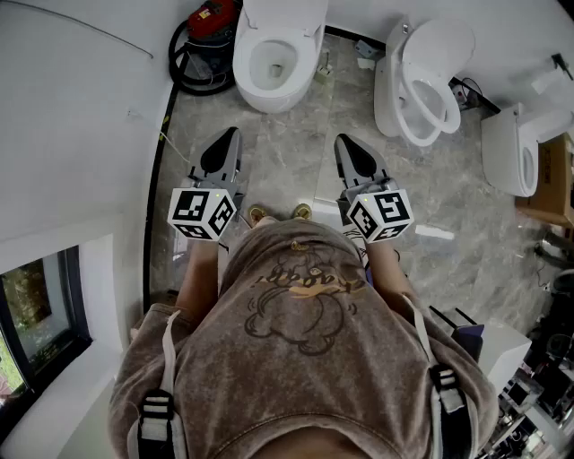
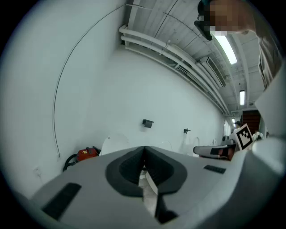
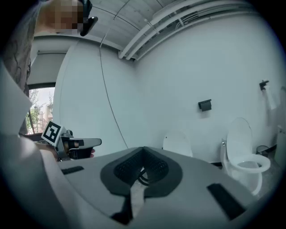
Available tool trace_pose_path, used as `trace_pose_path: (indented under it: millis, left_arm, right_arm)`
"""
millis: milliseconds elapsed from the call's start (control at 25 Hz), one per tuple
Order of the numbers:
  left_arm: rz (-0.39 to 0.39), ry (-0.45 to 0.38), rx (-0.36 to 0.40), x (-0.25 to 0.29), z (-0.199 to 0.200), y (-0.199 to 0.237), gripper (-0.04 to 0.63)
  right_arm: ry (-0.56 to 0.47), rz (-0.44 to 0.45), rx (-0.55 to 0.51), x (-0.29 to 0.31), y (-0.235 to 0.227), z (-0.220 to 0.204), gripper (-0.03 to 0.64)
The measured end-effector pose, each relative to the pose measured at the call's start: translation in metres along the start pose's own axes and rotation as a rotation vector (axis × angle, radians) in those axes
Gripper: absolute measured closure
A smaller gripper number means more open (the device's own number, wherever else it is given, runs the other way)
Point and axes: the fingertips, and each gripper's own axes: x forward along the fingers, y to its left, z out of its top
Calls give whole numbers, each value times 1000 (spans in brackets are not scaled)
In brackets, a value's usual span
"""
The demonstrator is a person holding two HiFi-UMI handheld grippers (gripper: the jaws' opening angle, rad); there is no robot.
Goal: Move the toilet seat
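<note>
Three white toilets stand along the far wall. The left toilet has its lid up and its bowl open. On the middle toilet the seat ring and the lid are both raised; it also shows as a toilet in the right gripper view. My left gripper and right gripper are held side by side above the marble floor, well short of the toilets. Both are shut and hold nothing; the dark pads meet, as do the other pair of pads.
A red vacuum with a black hose sits left of the first toilet. A third toilet and a cardboard box are at the right. A white wall runs along my left, and the grey marble floor lies ahead.
</note>
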Motion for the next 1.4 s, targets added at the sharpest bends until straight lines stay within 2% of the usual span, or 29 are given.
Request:
trace_pose_path:
  millis: [360, 840, 1400]
  left_arm:
    - [-17, 16, 44, 0, 0, -1, 586]
    - [-77, 31, 69, -6, -18, 26, 586]
    - [-77, 32, 44, 18, -19, 68, 586]
  right_arm:
    - [-1, -39, 25, 2, -2, -6, 620]
    - [8, -50, 15, 22, 30, -34, 620]
    - [33, -39, 29, 81, 33, -43, 620]
